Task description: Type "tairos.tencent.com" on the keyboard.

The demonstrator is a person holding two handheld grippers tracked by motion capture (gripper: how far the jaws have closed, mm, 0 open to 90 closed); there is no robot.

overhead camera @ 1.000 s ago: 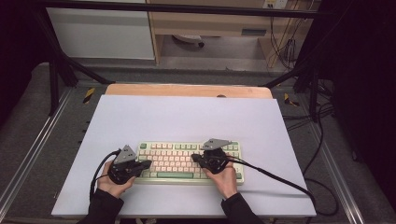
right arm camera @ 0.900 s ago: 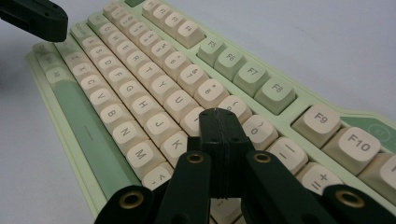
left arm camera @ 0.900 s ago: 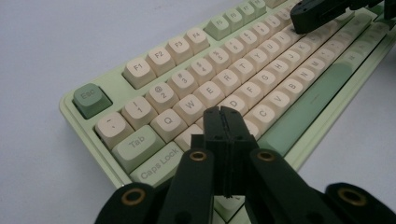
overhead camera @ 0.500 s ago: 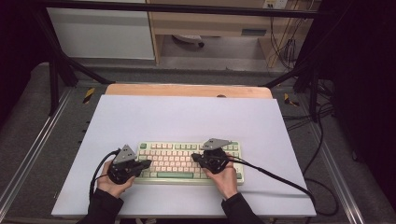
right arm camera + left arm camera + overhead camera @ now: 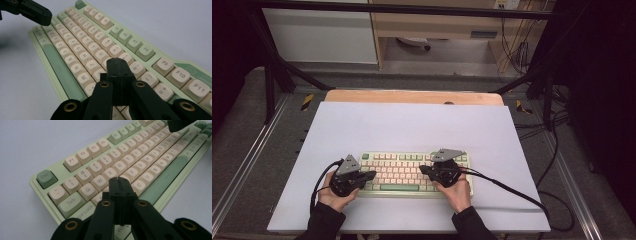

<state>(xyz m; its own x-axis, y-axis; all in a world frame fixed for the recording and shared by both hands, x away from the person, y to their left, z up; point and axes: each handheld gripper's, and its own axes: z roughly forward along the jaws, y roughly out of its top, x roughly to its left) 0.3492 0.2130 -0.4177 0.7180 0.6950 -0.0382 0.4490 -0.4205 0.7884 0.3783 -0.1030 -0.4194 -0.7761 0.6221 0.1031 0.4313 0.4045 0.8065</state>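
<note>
My left gripper (image 5: 371,176) had its jaws pressed fully together with nothing between them, and my right gripper (image 5: 424,170) was the same: jaws closed flat against each other, empty. From the high view I saw both poised over the keyboard (image 5: 412,172), the left one over its left end and the right one over its right half, tips pointing inward toward each other. My left hand (image 5: 332,196) and right hand (image 5: 457,192) came in from the near edge of the table, each wrapped around its tool, a black cable trailing off each.

The keyboard, pale green with cream keys and a green space bar, lay near the front edge of the white table top (image 5: 412,125), roughly centred and parallel to that edge.

In the left gripper view, the closed tips (image 5: 119,182) sat over the keys near the W, E and R row of the keyboard (image 5: 75,157), just below them; whether they actually touched a key I could not tell. The right gripper's dark tip (image 5: 178,124) showed at the far end.

In the right gripper view, the shut tips (image 5: 117,62) hovered over the keyboard (image 5: 145,51) near the number-row keys, and again I could not judge contact. The left gripper (image 5: 37,13) appeared at the upper left, over the far end.
</note>
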